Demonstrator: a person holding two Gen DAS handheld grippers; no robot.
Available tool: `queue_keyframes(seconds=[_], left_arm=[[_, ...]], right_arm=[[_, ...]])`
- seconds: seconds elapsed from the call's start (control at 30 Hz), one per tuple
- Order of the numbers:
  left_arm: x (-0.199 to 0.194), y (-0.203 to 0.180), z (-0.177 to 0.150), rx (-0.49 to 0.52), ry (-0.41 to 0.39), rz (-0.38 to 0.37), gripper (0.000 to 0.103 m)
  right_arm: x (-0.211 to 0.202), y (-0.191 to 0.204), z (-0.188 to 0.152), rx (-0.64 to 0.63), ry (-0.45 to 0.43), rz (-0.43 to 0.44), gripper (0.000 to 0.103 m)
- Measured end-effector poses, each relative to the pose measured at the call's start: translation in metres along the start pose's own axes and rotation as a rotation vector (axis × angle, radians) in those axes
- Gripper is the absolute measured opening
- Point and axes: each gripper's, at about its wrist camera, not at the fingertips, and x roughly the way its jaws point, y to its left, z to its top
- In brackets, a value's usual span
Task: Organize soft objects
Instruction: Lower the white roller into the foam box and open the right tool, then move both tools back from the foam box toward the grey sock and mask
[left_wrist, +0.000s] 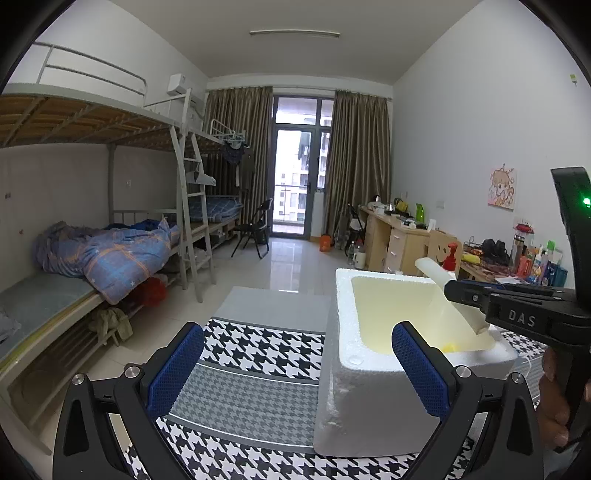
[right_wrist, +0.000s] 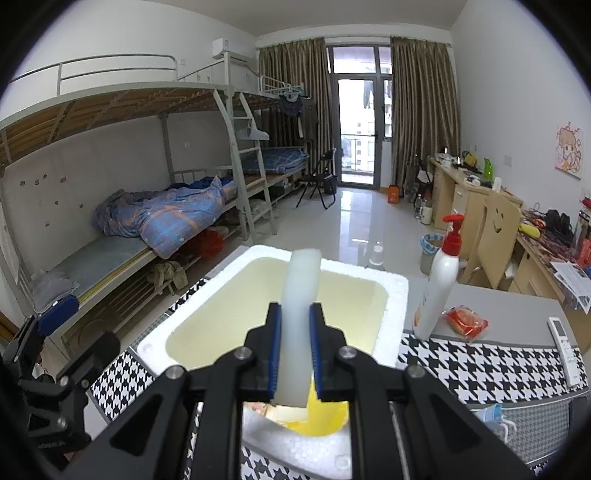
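Right tongs (right_wrist: 293, 350) grip the white foam tube (right_wrist: 300, 280) over the foam box (right_wrist: 391, 291); left tongs (left_wrist: 295, 373) wait open. Next: lower, release inside.

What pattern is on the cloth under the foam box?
Black-and-white houndstooth, with a finer grey houndstooth band, on the cloth beneath the foam box; clearest in the left wrist view.

The left gripper (left_wrist: 297, 369) is built of black plastic links fastened with silver screws, and blue textured pads (left_wrist: 177, 363) are fitted on its fingers. On the right gripper (right_wrist: 293, 349), white "DAS" lettering is printed and a green light is seen at 3 o'clock. Bare skin is shown on the right hand (left_wrist: 554, 402).
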Motion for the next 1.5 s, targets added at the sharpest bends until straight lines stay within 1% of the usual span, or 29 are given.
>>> queue_keyframes(seconds=[0.2, 0.27, 0.33, 0.4, 0.43, 0.47, 0.57, 0.63, 0.83, 0.97, 1.3, 1.37, 1.5], left_arm=[[-0.001, 0.001, -0.001, -0.004, 0.003, -0.002, 0.102], [-0.001, 0.002, -0.002, -0.005, 0.003, 0.0, 0.102], [-0.001, 0.003, -0.002, -0.007, 0.001, 0.008, 0.102], [-0.001, 0.006, -0.002, -0.013, 0.0, 0.011, 0.102], [-0.001, 0.006, -0.003, -0.015, 0.0, 0.013, 0.102], [-0.001, 0.007, -0.003, -0.015, 0.001, 0.016, 0.102], [0.0, 0.009, -0.002, -0.016, 0.001, 0.022, 0.102], [-0.001, 0.009, -0.001, -0.019, 0.0, 0.026, 0.102], [-0.002, 0.01, 0.001, -0.022, -0.003, 0.033, 0.102], [-0.005, 0.01, 0.001, -0.019, -0.005, 0.035, 0.102], [-0.011, 0.007, 0.003, -0.011, -0.013, 0.03, 0.102], [-0.013, 0.006, 0.004, -0.008, -0.017, 0.026, 0.102], [-0.018, 0.003, 0.005, 0.002, -0.031, 0.023, 0.102]], right_arm=[[0.01, 0.004, 0.001, -0.014, 0.027, 0.0, 0.019], [0.012, 0.006, 0.001, -0.014, 0.032, 0.002, 0.025], [0.014, 0.006, 0.001, -0.012, 0.037, 0.009, 0.027], [0.015, 0.004, 0.001, -0.002, 0.039, 0.015, 0.04], [0.015, 0.003, 0.001, 0.001, 0.037, 0.019, 0.056], [0.014, 0.003, 0.002, 0.004, 0.03, 0.027, 0.068], [0.01, 0.004, 0.002, -0.005, 0.009, 0.035, 0.077], [0.007, 0.006, 0.001, -0.014, 0.002, 0.031, 0.08], [0.003, 0.004, 0.0, 0.002, -0.005, 0.042, 0.081], [-0.002, 0.002, 0.0, 0.006, -0.021, 0.041, 0.087], [-0.016, -0.001, -0.001, 0.007, -0.049, 0.047, 0.088], [-0.018, -0.002, -0.003, 0.009, -0.055, 0.041, 0.091], [-0.023, -0.006, -0.005, 0.009, -0.067, 0.036, 0.092]])
